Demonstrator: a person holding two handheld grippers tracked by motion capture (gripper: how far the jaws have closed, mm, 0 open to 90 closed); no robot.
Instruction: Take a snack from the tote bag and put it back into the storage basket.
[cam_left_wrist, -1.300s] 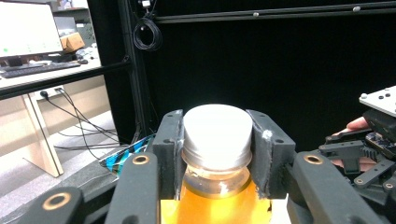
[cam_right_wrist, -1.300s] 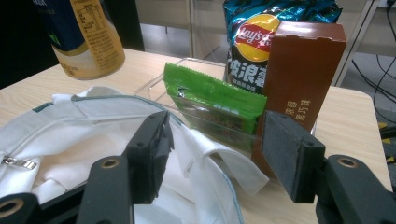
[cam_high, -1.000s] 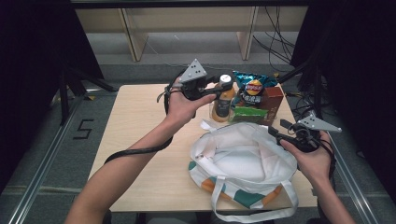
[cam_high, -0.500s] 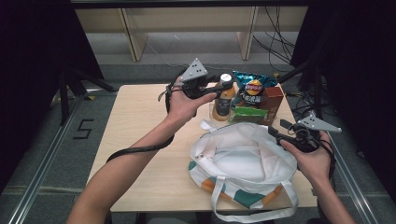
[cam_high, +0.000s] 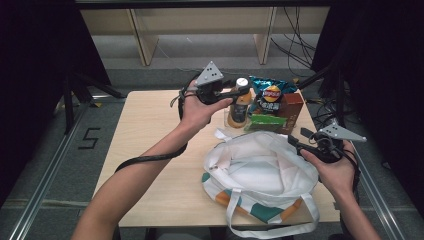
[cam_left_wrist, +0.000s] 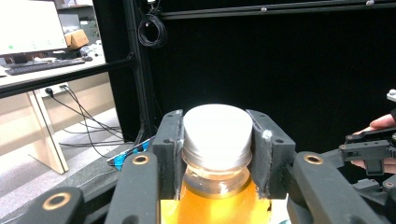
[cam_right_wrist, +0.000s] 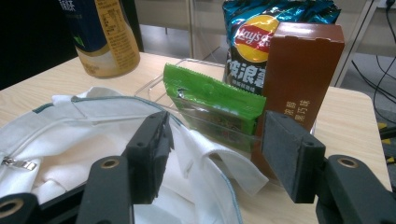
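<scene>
**Left gripper grips bottle cap at the far edge**

Little has moved since the earlier frames: the left gripper (cam_high: 239, 92) stays at the bottle (cam_high: 240, 102) near the far edge of the tabletop (cam_high: 145, 130), and the right gripper (cam_high: 298, 140) holds its place over the bag.

Seen from the left gripper view, the two black jaws are pressed against either side of the bottle's white cap (cam_left_wrist: 216, 129), pinching it; orange liquid shows below the neck. The bottle stands upright, just left of a clear tray (cam_right_wrist: 154, 86) near the far right corner of the tabletop.

That tray holds a green packet (cam_right_wrist: 210, 100), a blue chip bag (cam_right_wrist: 254, 35) and a brown box (cam_right_wrist: 299, 81), all standing on end.

At the right edge of the tabletop, the right gripper has its jaws spread apart, holding nothing, hovering above the rim of a white cloth bag (cam_high: 260, 170). The bag lies open toward the near edge, its handles (cam_high: 265, 227) hanging over it.
</scene>
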